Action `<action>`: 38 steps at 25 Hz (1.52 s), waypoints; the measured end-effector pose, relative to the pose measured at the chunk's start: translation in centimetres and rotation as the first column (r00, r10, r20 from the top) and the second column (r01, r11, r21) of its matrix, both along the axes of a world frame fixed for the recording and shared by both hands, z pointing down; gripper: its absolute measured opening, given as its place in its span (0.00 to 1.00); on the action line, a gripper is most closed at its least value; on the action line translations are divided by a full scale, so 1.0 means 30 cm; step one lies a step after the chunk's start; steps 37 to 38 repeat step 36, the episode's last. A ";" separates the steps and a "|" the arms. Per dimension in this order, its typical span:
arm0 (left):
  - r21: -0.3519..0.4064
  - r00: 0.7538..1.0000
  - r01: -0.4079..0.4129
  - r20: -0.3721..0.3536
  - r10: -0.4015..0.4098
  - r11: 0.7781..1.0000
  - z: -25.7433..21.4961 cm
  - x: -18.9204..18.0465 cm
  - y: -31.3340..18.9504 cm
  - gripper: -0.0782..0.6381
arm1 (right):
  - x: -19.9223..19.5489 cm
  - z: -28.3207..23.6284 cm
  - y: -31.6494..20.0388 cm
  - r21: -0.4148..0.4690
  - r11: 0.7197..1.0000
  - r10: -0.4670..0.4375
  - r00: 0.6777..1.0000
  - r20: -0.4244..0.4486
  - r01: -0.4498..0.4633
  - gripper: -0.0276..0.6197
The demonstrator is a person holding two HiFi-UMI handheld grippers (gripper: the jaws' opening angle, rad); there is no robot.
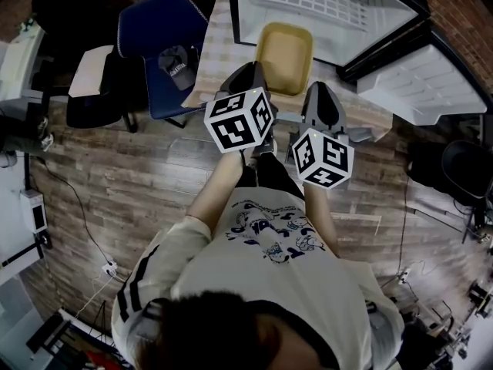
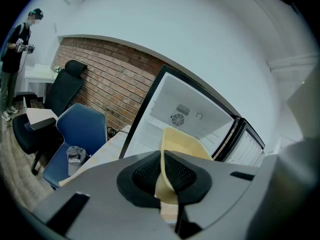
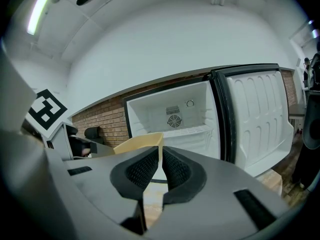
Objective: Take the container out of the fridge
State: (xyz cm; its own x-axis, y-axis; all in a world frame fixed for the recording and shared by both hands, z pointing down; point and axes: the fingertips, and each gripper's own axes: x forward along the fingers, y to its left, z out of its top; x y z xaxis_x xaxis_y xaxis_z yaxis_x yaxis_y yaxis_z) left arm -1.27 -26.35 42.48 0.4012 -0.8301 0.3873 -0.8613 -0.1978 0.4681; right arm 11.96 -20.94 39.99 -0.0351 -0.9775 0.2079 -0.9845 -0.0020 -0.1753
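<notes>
Left tongs [image 2: 162,154] are closed tight on the thin rim of the yellow container [image 1: 283,56], their ribbed black pads pressed against either face of it, and the container's body spreads away to the right of that grip. Right tongs [image 3: 160,152] are likewise clamped on the rim, with almost no gap between the pads, and here the container runs off to the left, so the two tongs hold its near edge at opposite ends. From the head view the container lies just in front of the fridge [image 1: 323,6], its far end at the lower edge of the fridge's open mouth and most of its length outside, over the pale desk [image 1: 216,52] that carries the fridge; whether it rests on the desk or hangs above it cannot be told. The fridge's white inside shows a round fan grille on the back wall, and its door [image 1: 420,79] stands swung wide to the fridge's right. Left of the fridge a blue chair [image 1: 162,37] has a dark cap [image 1: 176,62] on its seat. A black chair [image 2: 65,89] stands farther left still, against the brick wall [image 2: 115,79]. Dark wood floor [image 1: 115,183] spreads out in front of the fridge.
</notes>
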 end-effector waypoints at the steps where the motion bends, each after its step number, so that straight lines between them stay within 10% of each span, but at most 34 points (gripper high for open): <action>1: -0.001 1.000 -0.003 -0.001 0.003 1.000 0.002 -0.002 0.008 0.15 | -0.001 -0.003 0.007 0.003 1.000 0.005 1.000 -0.001 -0.005 0.11; 38: -0.008 1.000 -0.011 0.001 0.011 1.000 0.009 0.004 0.066 0.15 | 0.021 -0.021 0.053 0.006 1.000 0.030 1.000 0.006 -0.030 0.11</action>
